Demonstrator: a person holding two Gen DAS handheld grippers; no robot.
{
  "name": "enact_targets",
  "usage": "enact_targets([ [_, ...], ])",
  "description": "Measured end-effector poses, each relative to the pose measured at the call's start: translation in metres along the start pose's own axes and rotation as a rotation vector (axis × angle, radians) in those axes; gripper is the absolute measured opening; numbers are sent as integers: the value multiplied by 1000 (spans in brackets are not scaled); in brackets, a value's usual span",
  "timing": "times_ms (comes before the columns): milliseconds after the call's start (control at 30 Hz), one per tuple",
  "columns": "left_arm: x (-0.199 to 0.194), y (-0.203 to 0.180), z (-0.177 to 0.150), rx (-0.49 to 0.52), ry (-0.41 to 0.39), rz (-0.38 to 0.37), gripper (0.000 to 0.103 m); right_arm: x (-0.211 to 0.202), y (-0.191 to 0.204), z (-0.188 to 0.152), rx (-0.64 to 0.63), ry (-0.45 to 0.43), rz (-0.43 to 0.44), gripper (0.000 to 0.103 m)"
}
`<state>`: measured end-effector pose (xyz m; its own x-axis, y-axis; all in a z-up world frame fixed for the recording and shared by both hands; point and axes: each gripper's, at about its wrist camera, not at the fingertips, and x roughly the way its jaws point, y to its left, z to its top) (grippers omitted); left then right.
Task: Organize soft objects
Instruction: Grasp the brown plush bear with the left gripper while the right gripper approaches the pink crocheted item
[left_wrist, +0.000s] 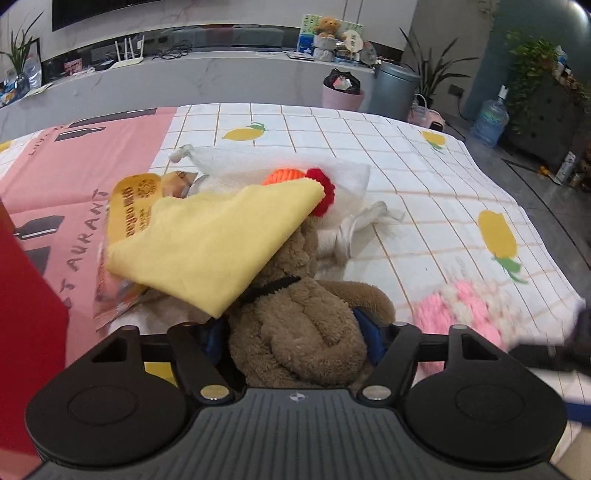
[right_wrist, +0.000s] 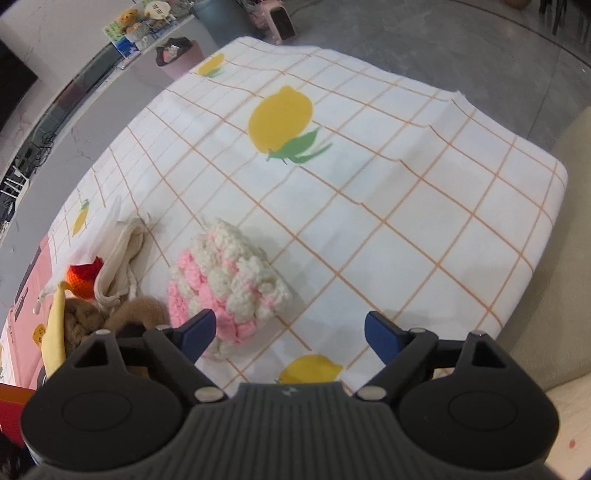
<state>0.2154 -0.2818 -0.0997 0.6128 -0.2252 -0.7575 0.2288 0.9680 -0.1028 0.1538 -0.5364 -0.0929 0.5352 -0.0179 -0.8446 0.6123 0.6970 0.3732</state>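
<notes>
A counter under a lemon-print cloth (right_wrist: 369, 221) carries a pink-and-white knitted pouch (right_wrist: 225, 284) beside the right gripper's left finger (right_wrist: 197, 330).

The left tool (left_wrist: 295, 332) has its blue-padded jaws on either side of a brown plush bear (left_wrist: 299, 332); whether the pads press it cannot be told. A yellow cloth (left_wrist: 210, 243) drapes over the bear's head and a snack packet (left_wrist: 140, 199). Behind lie an orange and red knit piece (left_wrist: 306, 184) and a white bag (left_wrist: 351, 184). A pink and white knit item (left_wrist: 465, 310), blurred, lies to the right on the checked lemon-print tablecloth (left_wrist: 424, 155). A red box (left_wrist: 26, 314) stands at left.
</notes>
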Motion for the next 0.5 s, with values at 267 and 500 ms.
enact_targets([
  [267,-34,19,-29,41,9,-35,76,15,24,-7,-2,-29,74,100],
  [500,-37,26,-37,67,-16,-40,77,34,38,-6,-2,-37,39,101],
])
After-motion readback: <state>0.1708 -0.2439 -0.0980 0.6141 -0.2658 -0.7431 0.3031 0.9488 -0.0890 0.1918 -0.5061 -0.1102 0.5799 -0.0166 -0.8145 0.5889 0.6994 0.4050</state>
